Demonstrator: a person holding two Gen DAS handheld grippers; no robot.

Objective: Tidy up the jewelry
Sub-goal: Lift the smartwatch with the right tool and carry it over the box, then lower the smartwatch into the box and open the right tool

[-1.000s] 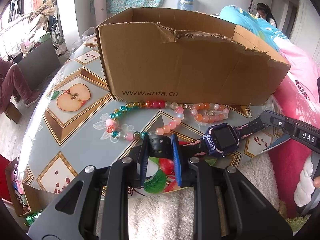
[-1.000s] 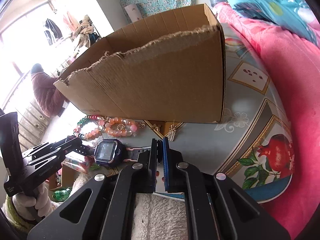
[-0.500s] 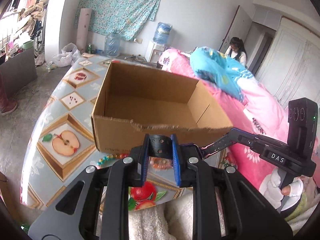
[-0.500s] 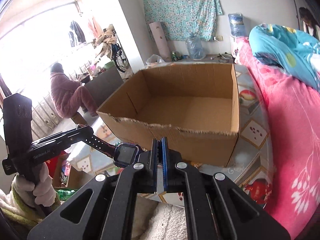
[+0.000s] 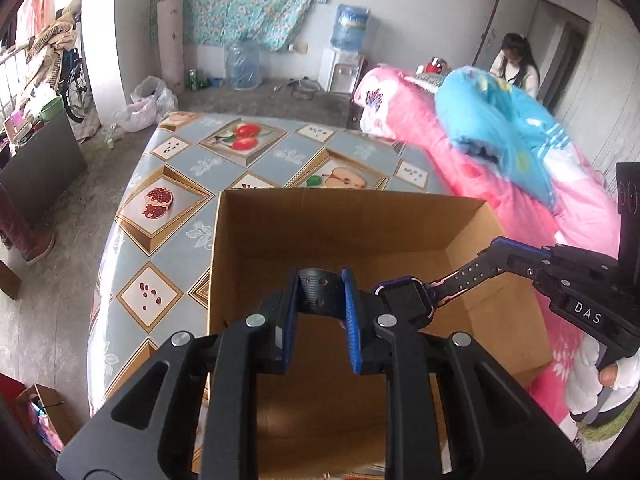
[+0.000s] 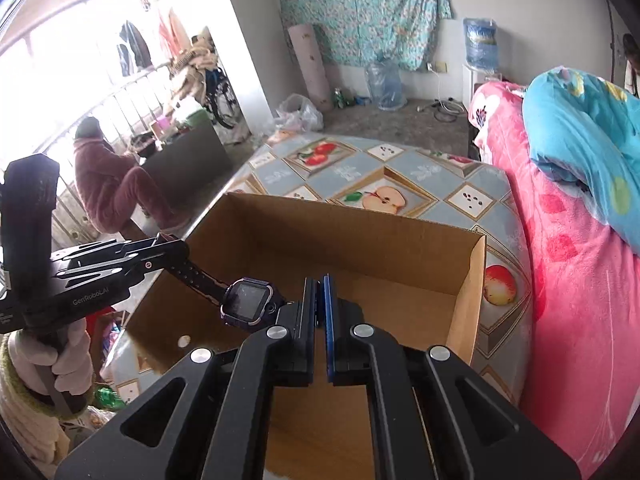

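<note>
You've lifted the watch [image 6: 248,305] off the desk [image 5: 168,196] and now hang it over the open cardboard box [image 5: 472,216], left claw [image 5: 322,292] and right claw [image 6: 320,308] each clamped on a strap end, ready to drop.

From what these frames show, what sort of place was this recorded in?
Most likely a lived-in room of a home, bedroom and living space in one. A bed with a pink blanket stands beside the table with a fruit-print cloth, and a water dispenser stands by the far wall.
</note>
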